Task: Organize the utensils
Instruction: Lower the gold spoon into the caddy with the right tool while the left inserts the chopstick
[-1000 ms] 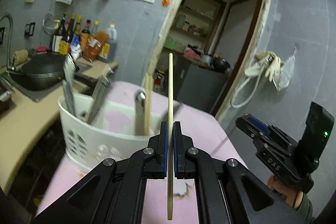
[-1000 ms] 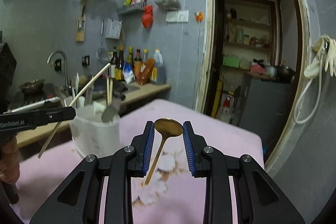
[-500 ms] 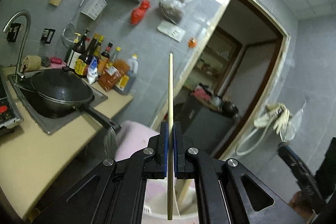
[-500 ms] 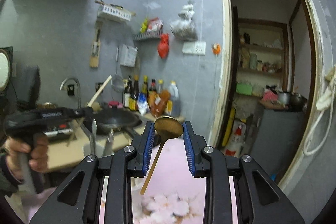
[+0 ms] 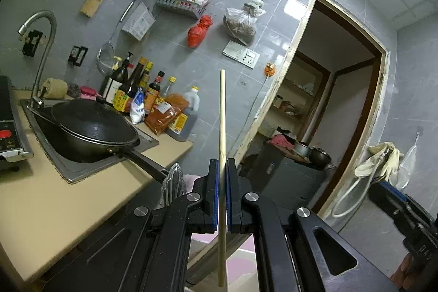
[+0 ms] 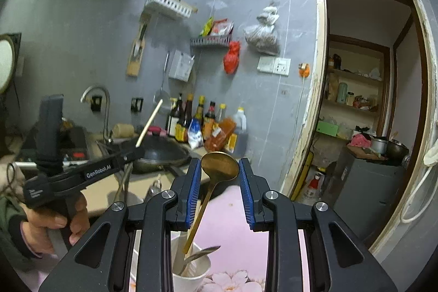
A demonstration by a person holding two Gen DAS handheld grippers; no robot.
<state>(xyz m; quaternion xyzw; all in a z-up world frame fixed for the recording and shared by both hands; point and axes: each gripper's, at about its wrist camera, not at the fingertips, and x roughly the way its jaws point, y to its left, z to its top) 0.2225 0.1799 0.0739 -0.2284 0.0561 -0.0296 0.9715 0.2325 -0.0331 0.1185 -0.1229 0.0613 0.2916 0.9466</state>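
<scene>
The left claw [image 5: 222,193] is clamped shut on a single pale wooden chopstick [image 5: 221,127], its blue pads pinching the stick a little below its middle. That low, tight pinch looks chosen so the thin stick cannot swivel while it is carried. In the left wrist view its long axis runs straight up and down across the line of the claw, one end toward the ceiling and the other hanging below the pads. The right wrist view shows the same stick leaning, its free upper end tipped up and to the right above the black lidded wok [image 6: 161,152] on the table [image 5: 54,210].

The right claw [image 6: 220,179] grips a brass-coloured metal spoon [image 6: 219,168] by the two edges of its round bowl, the jaws partly apart because the bowl is wide. Holding the bowl leaves the slim handle free to hang. The spoon's long axis slants down and to the left, bowl uppermost, the handle's end reaching into the mouth of the white plastic utensil cup [image 6: 191,275] below; whether it touches the cup I cannot tell. The cup stands on a pink flowered cloth [image 6: 235,237] and already holds a silver metal spoon [image 6: 199,255], so the handle-down hold probably suits dropping this one in beside it.
</scene>
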